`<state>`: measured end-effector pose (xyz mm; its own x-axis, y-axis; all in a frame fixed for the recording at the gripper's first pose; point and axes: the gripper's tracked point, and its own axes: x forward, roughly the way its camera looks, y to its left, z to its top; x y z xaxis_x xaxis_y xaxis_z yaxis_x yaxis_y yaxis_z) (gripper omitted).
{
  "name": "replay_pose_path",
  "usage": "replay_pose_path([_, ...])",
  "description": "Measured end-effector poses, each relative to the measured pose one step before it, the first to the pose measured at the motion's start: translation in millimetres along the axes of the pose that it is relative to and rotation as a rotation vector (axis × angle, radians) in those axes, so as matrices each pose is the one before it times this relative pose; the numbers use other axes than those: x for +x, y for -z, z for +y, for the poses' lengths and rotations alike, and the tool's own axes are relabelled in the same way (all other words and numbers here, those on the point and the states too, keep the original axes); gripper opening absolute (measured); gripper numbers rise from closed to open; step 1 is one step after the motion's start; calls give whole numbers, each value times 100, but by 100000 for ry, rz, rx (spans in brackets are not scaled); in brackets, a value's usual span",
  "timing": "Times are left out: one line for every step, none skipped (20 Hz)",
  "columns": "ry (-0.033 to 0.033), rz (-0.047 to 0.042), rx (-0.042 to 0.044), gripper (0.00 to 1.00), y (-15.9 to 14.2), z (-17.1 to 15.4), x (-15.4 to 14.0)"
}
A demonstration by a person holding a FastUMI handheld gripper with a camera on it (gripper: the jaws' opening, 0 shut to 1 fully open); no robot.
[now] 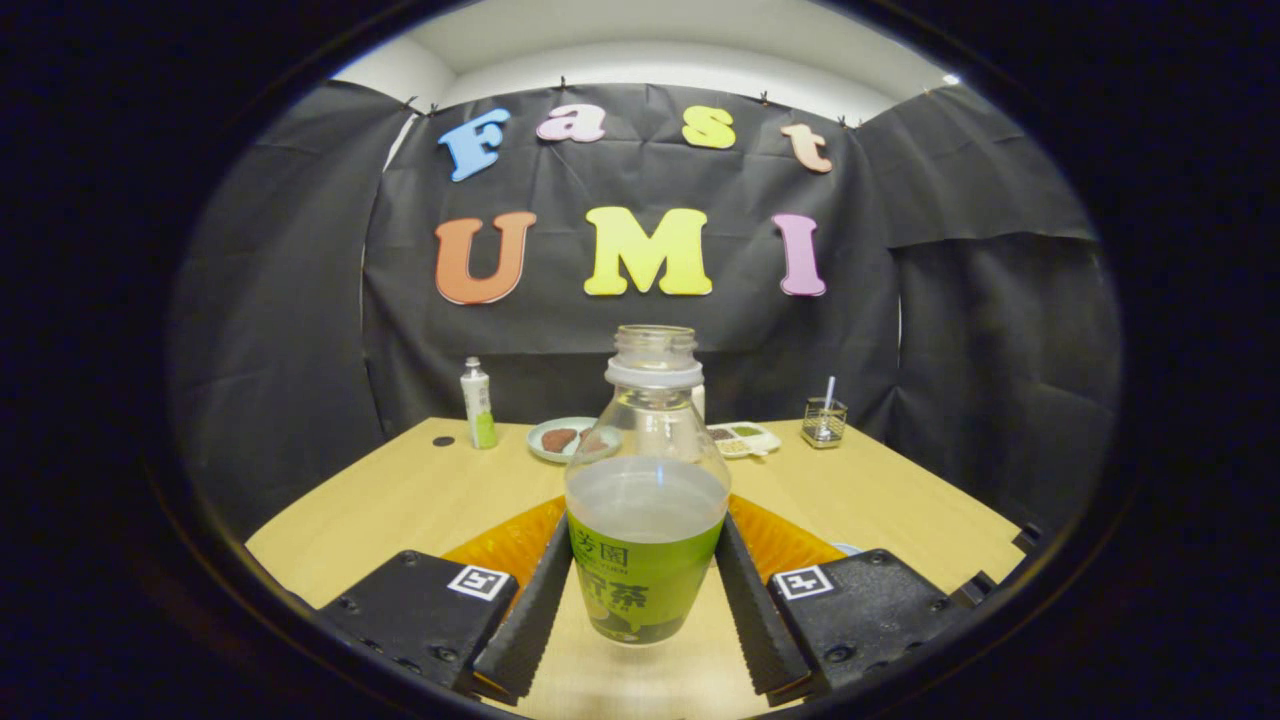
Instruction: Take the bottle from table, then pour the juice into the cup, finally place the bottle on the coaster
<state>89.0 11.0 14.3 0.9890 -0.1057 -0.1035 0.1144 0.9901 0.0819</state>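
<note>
Hand-held gripper (645, 590) pinches the bottle (647, 500), both fingers (528, 610) pressed on the sides of its green label, bottle upright between them. The bottle's base looks lifted clear of the table (400, 500), with bare wood showing under it, though the fisheye makes that hard to be sure of. Bottle is clear plastic, cap off, open neck, pale liquid filling about to the shoulder above the label. Behind the bottle and fingers an orange ribbed thing (510, 540), likely the coaster, shows as two wedges left and right; its middle is hidden by the bottle and fingers. A sliver of something pale blue (846, 548) peeks out just by the right finger block, too cut off to identify. Along the table's far edge: a small white and green bottle (478, 405) toward the far left corner, a dark dot (443, 441) beside it, a plate (560, 438) with brownish food partly hidden by the bottle, a divided tray (745, 438) also partly hidden, and a small mesh holder (824, 422) with a pale stick in it toward the far right. A whitish object sits just behind the bottle's neck, mostly hidden.
</note>
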Motion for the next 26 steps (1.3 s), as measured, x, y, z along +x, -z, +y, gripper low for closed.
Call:
replay_pose_path([-869,-674,2053,81,-383,55,-25])
replay_pose_path([-1470,-341,3188,81,-348,203,11])
replay_pose_path([-1611,10,3726,81,-94,225,90])
replay_pose_path([-1341,315,3524,81,-144,130,91])
replay_pose_path([-1020,334,3064,81,-61,3,55])
replay_pose_path([-910,277,2652,81,-92,25,40])
replay_pose_path([-1304,-116,2922,81,-94,176,20])
replay_pose_path([-1874,-492,3442,81,-236,230,21])
replay_pose_path([-1615,-551,3779,81,-152,227,105])
replay_pose_path([-1322,-259,3832,81,-139,67,22])
replay_pose_path([-1351,-88,3700,81,9,93,50])
replay_pose_path([-1853,122,3009,81,-195,195,7])
replay_pose_path([-1501,-26,2790,81,-114,208,-61])
replay_pose_path([-639,-265,2101,81,-364,33,55])
replay_pose_path([-504,18,1636,81,-264,4,61])
replay_pose_path([-565,634,1703,81,-177,60,142])
replay_pose_path([-578,756,1954,80,-186,30,19])
replay_pose_path([-505,429,2654,80,-240,-72,87])
replay_pose_path([-945,28,3236,80,-341,-107,76])
replay_pose_path([-1261,32,3926,80,-282,-7,55])
replay_pose_path([-1540,91,4271,80,-201,27,75])
replay_pose_path([-2236,234,4048,80,-150,-36,69])
replay_pose_path([-2478,730,3341,80,-38,7,42])
replay_pose_path([-932,613,3498,80,-195,-466,63])
replay_pose_path([-124,29,3047,80,-231,-704,-46])
replay_pose_path([-463,-375,2758,80,-453,-488,-15])
